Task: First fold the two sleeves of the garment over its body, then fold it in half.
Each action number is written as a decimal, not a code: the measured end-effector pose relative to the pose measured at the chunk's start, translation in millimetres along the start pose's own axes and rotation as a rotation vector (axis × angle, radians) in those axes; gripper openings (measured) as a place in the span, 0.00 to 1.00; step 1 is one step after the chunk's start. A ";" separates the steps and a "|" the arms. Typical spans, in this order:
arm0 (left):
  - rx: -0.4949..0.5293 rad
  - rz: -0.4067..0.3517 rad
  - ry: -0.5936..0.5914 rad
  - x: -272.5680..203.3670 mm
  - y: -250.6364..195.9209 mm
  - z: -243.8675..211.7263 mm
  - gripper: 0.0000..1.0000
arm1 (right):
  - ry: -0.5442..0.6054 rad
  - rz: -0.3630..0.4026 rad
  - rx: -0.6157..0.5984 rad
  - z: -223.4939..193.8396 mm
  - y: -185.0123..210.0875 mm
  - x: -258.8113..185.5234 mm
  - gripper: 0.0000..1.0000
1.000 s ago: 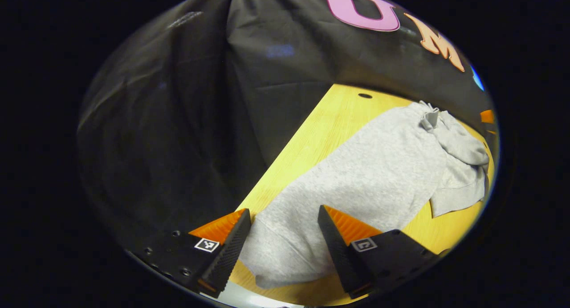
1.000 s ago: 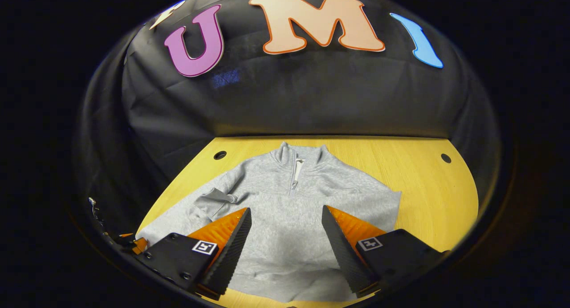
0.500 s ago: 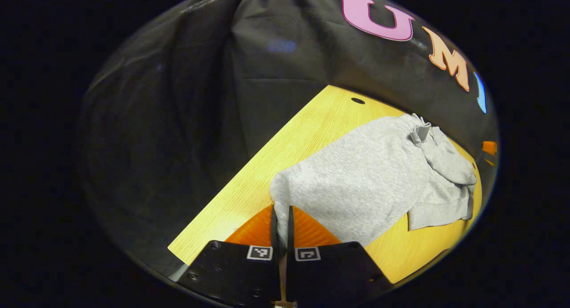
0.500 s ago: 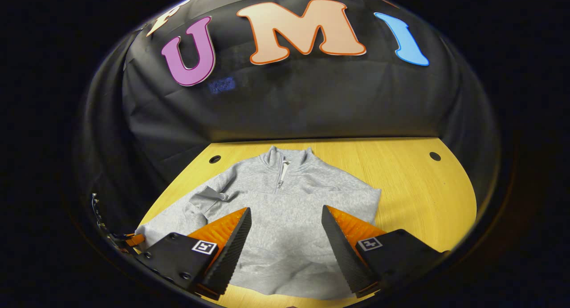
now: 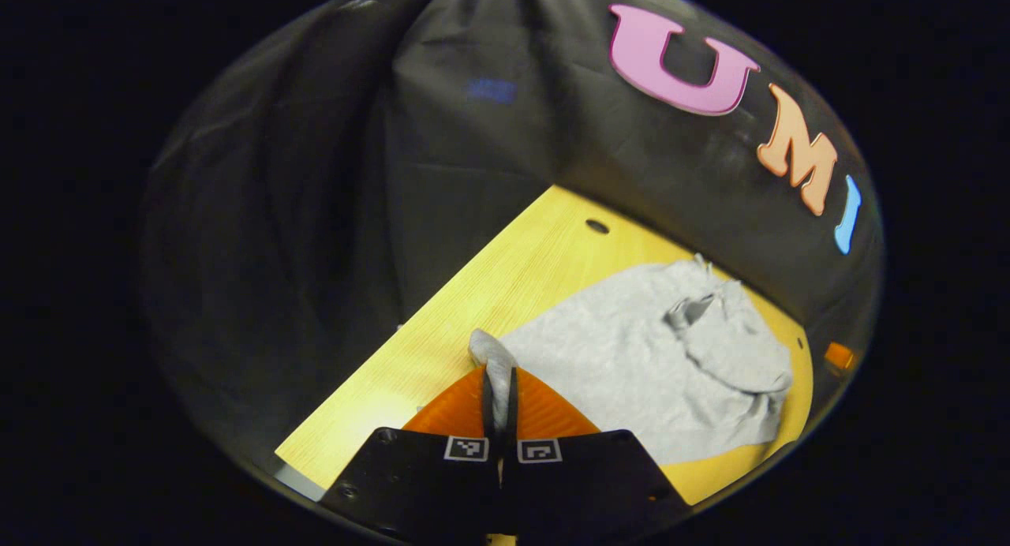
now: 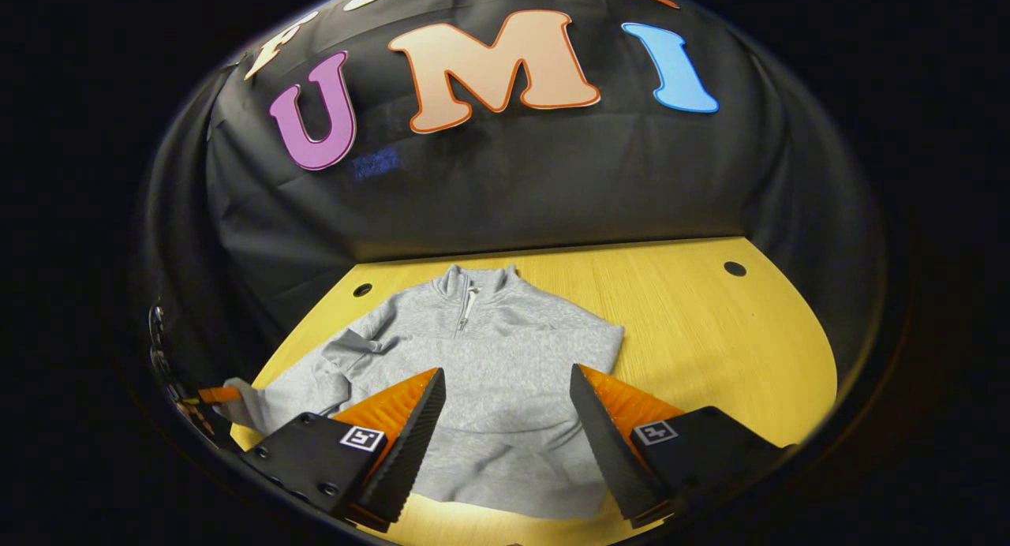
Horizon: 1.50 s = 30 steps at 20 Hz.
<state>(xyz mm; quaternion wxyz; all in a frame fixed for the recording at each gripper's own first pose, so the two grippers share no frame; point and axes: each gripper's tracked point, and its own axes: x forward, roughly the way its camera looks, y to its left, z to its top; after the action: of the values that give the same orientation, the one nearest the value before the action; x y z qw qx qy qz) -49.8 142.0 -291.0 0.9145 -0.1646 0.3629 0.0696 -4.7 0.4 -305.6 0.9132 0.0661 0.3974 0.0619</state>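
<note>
Fingers first: at six o'clock in the left gripper view, we see the left gripper [image 5: 499,388] clamped tight on a pinch of grey cloth, which looks to us like the end of one sleeve [image 5: 491,355] of the grey garment [image 5: 631,364]. From that grip the fabric runs toward three o'clock, where the body of the garment lies on the yellow table [image 5: 489,293] with its collar bunched at the far side.

In the right gripper view, the right gripper [image 6: 505,420] hangs wide open and empty above the hem at six o'clock. Beyond it the garment [image 6: 489,349] lies front up, its zip collar [image 6: 473,282] at twelve o'clock near the table's [image 6: 710,325] far edge. At nine o'clock the gripped sleeve stretches out sideways.

We judge the first sleeve fold to be in hand. The next move calls for carrying that cuff across toward three o'clock and laying it flat on the chest.
</note>
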 end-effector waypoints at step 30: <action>0.384 -0.532 -0.029 41.4 -413.3 16.9 0.00 | -0.011 -0.195 0.139 -67.7 -149.7 -116.2 0.98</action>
<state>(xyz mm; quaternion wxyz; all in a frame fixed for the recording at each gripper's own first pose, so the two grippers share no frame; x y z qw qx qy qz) 93.1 -238.6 -204.4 0.9201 -0.0770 0.3006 -0.2391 -123.9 -161.2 -293.3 0.9101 0.0904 0.4005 -0.0554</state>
